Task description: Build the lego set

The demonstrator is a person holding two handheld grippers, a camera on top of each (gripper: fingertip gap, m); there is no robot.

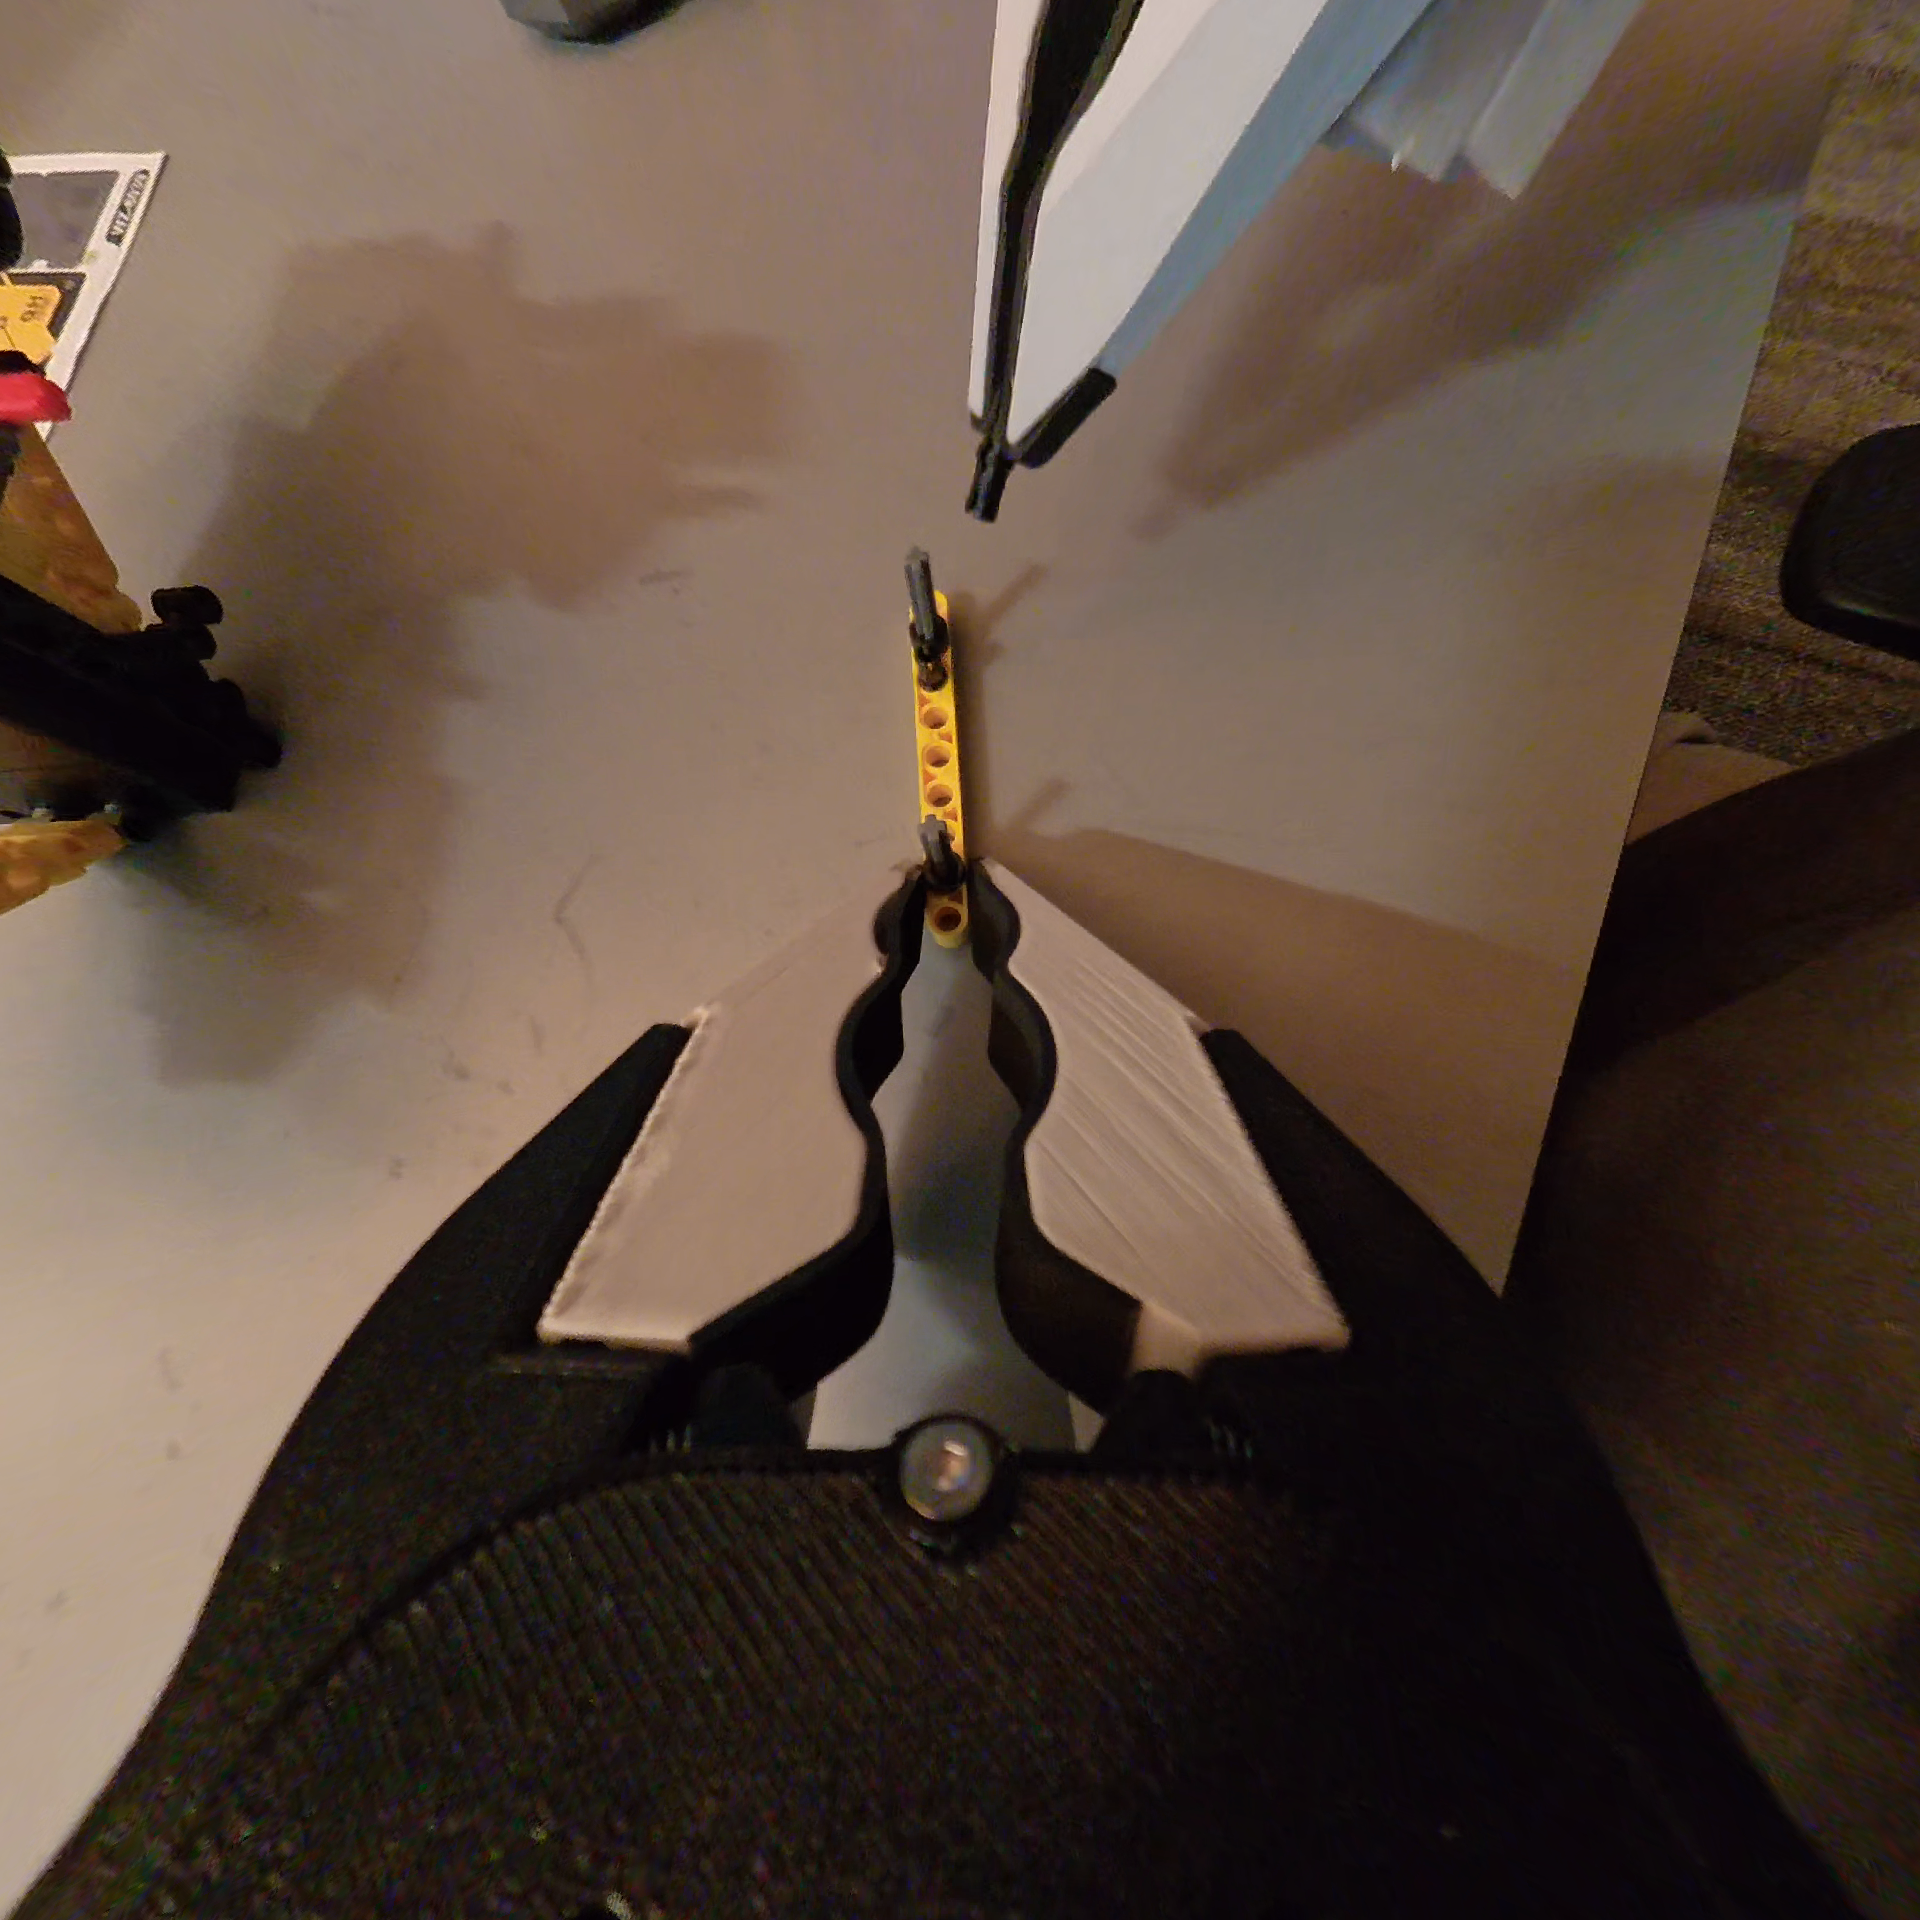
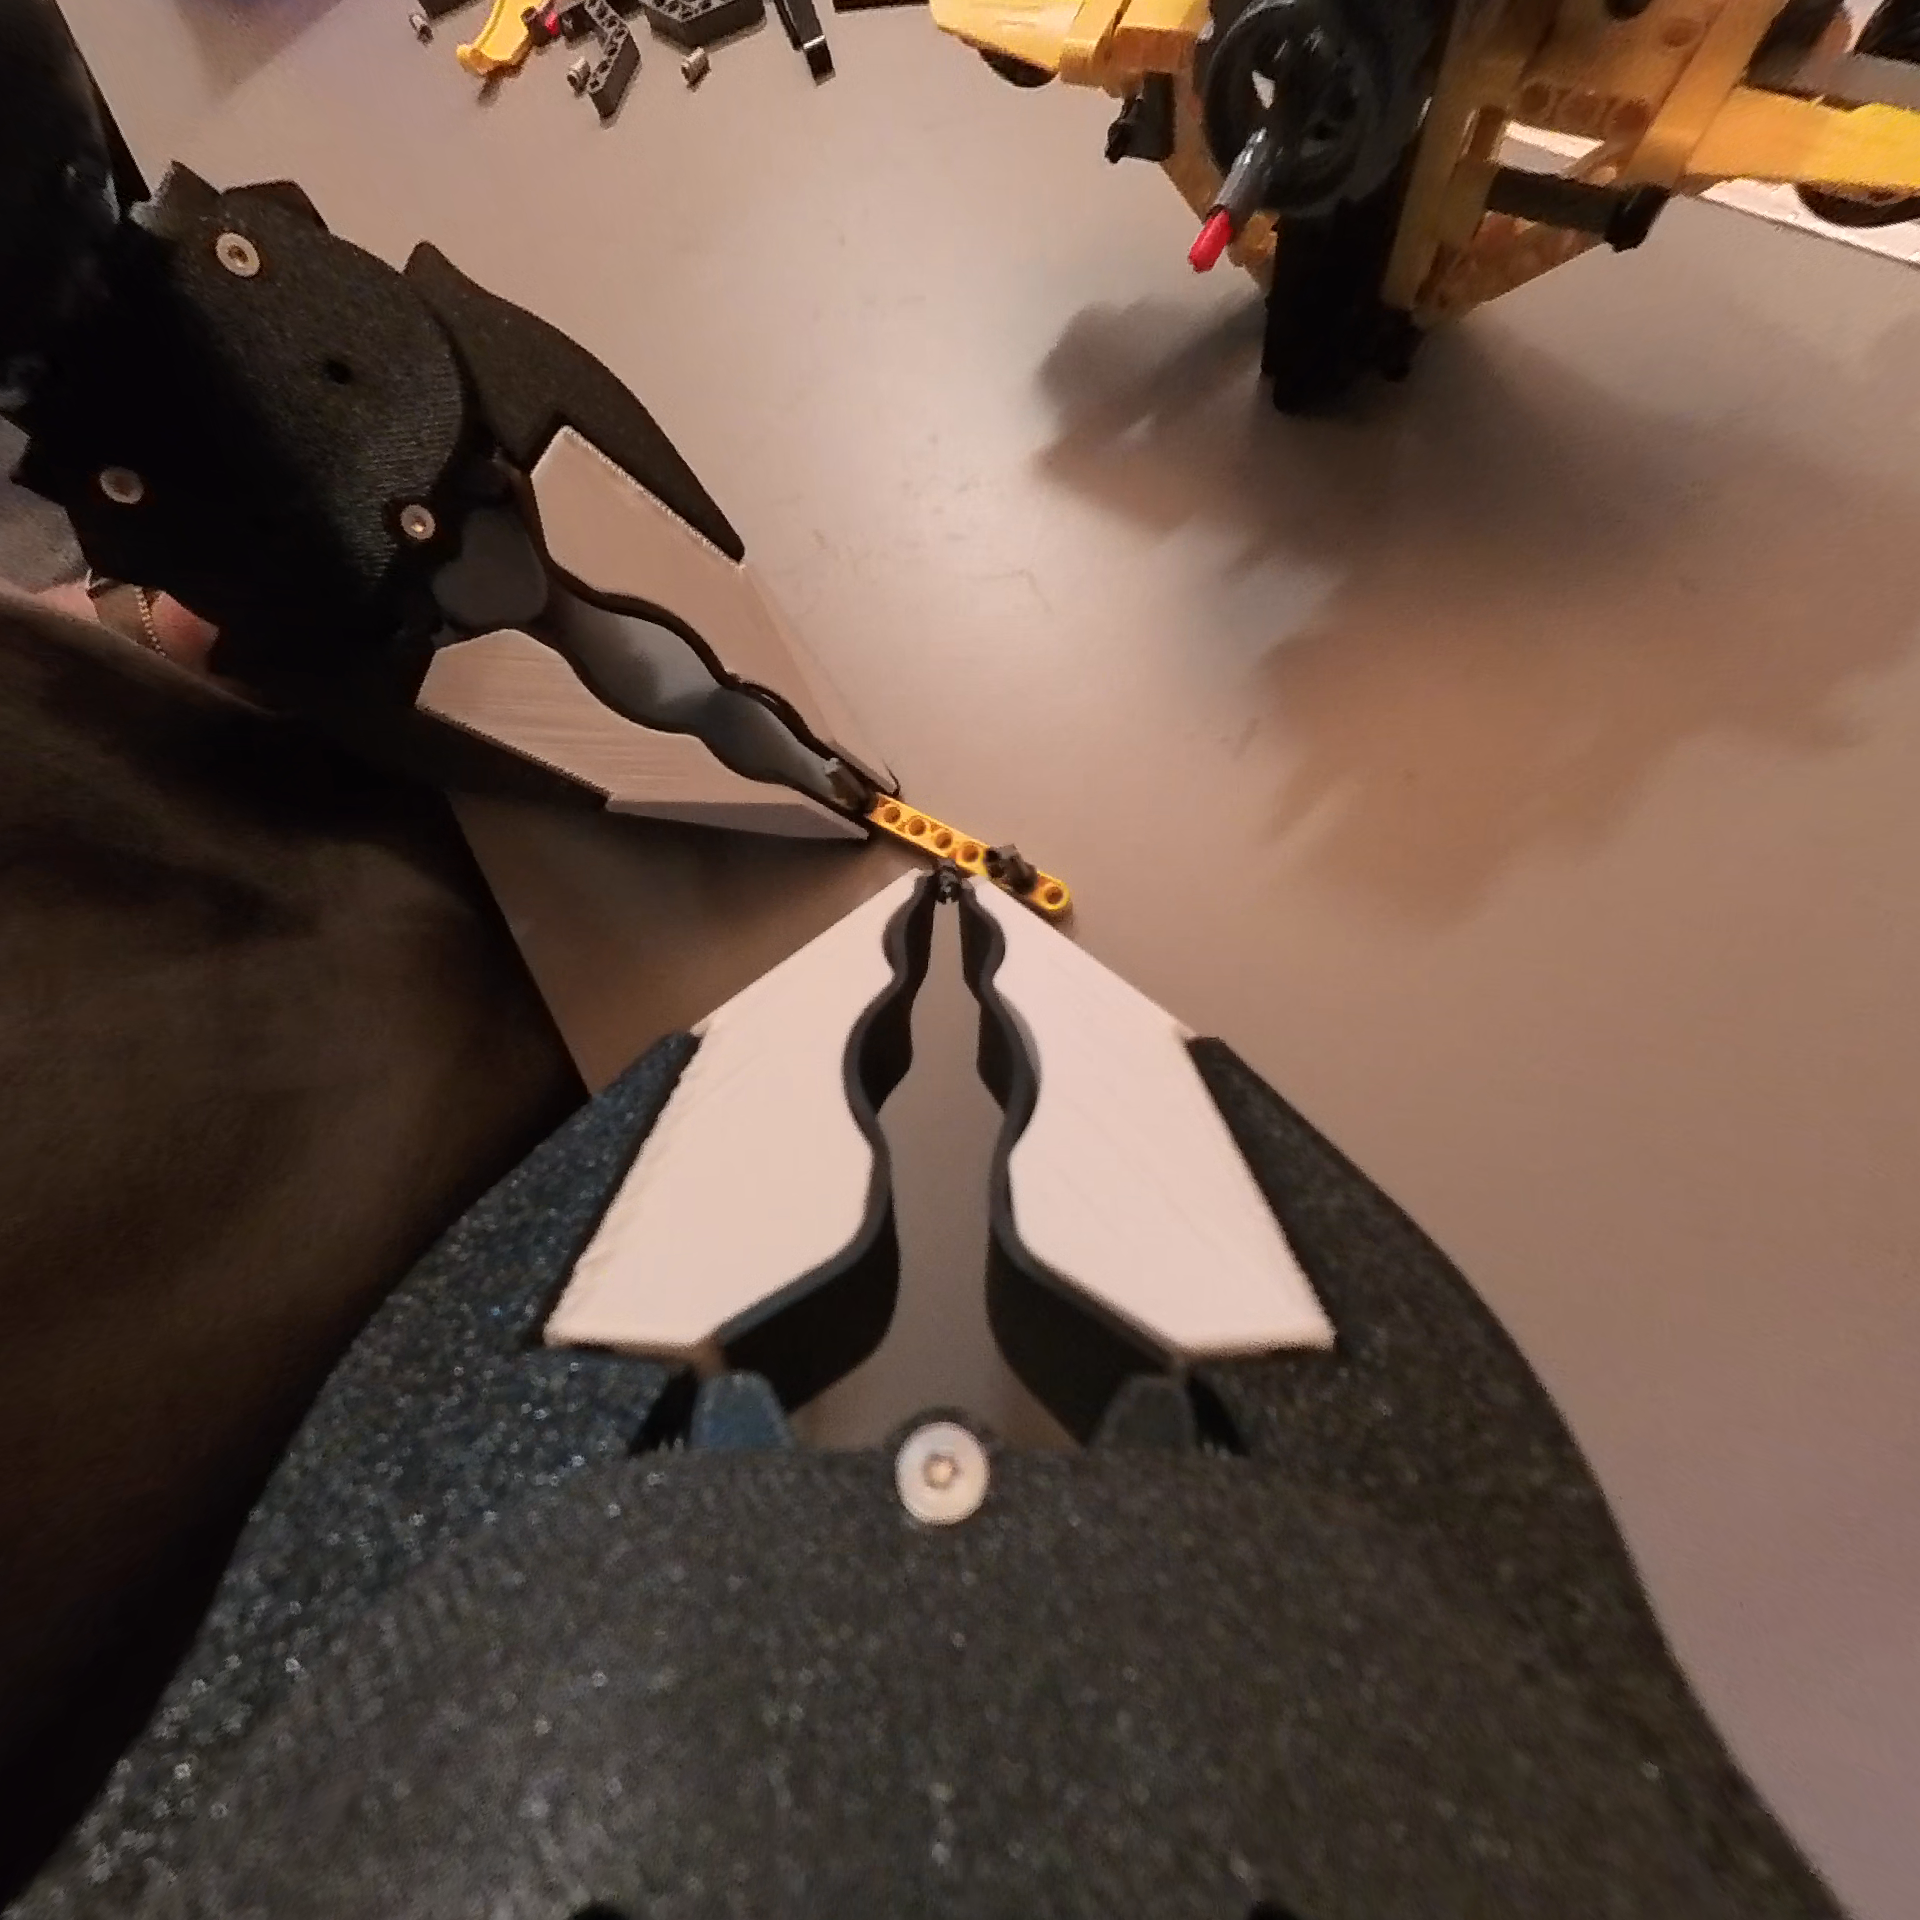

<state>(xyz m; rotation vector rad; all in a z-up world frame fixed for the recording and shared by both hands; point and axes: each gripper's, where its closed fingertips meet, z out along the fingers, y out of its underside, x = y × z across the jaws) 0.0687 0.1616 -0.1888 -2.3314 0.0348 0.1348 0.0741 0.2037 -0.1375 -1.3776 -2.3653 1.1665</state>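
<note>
**Two grippers meet at a yellow holed strip**

The left gripper (image 1: 948, 902) is closed on the near end of a yellow strip (image 1: 938, 764), a thin plastic beam with a row of round holes, holding it out over the grey table (image 1: 520, 831). Two dark pegs sit in the strip: one (image 1: 938, 844) just beyond the left fingertips, the other (image 1: 921, 603) at the strip's far end, both sticking out to the side.

The right gripper (image 2: 943, 883) is pinched narrow on a small black peg (image 2: 948, 885), with its tips right beside the strip's middle. In the left wrist view that same gripper (image 1: 987, 488) hangs just beyond the strip's far end, apart from it, the black peg jutting from its tips.

Well beyond the strip stands a yellow and black toy model (image 2: 1382, 156) with a dark wheel and a red-tipped rod. Farther from the strip, at the table's far side, lies a scatter of loose pieces (image 2: 644, 42), black, grey and yellow. Beside the model, away from the strip, lies a printed leaflet (image 1: 78, 239).
</note>
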